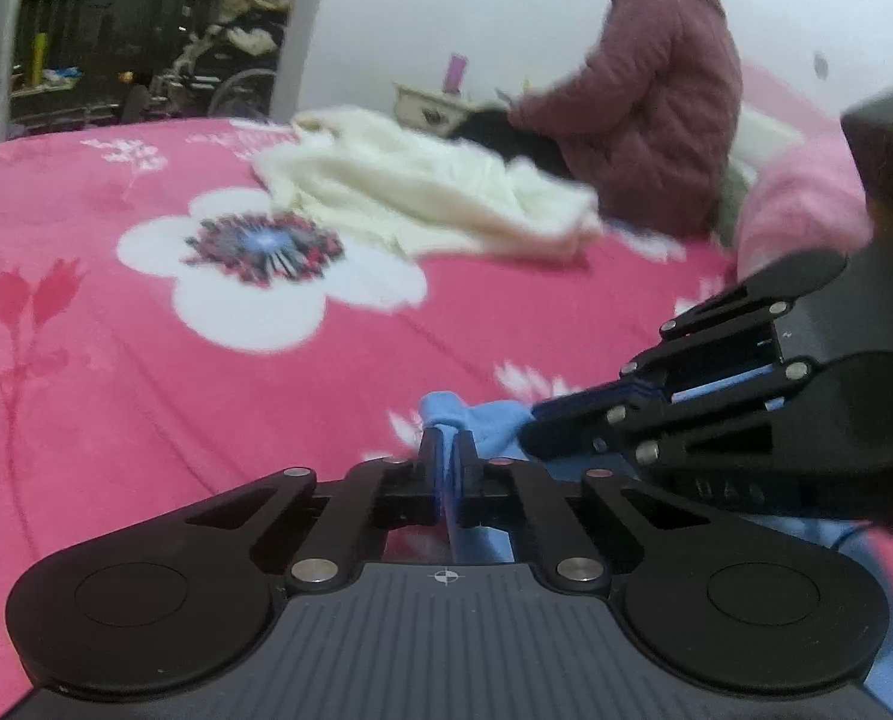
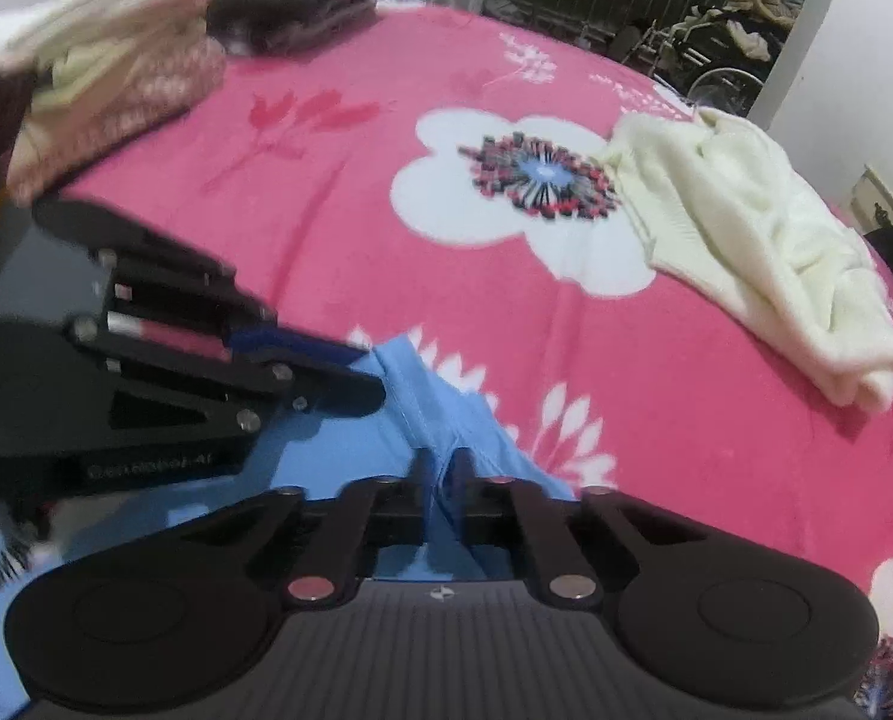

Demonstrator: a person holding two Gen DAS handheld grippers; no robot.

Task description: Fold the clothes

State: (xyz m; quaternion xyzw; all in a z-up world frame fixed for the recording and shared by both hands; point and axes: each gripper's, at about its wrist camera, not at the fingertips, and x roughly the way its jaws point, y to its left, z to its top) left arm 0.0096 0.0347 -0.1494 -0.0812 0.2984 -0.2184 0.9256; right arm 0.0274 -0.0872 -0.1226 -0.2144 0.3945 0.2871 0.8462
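Note:
A light blue garment (image 1: pixel 494 423) lies at the near edge of a pink flowered bedspread (image 1: pixel 146 360). In the left wrist view my left gripper (image 1: pixel 446 447) is shut on a raised fold of it, blue cloth pinched between the pads. My right gripper (image 1: pixel 536 420) comes in from the right, its tips on the same cloth. In the right wrist view the right gripper (image 2: pixel 443 462) is shut on a seamed ridge of the blue garment (image 2: pixel 440 396). The left gripper (image 2: pixel 365 372) bites the cloth's far corner just to its left.
A crumpled cream sweater (image 1: pixel 416 198) (image 2: pixel 746 240) lies further out on the bed. A person in a mauve padded jacket (image 1: pixel 656 108) sits at the far side. Folded stacks of pale clothes (image 2: pixel 116 72) and dark clothes (image 2: pixel 308 0) stand at the bed's far left.

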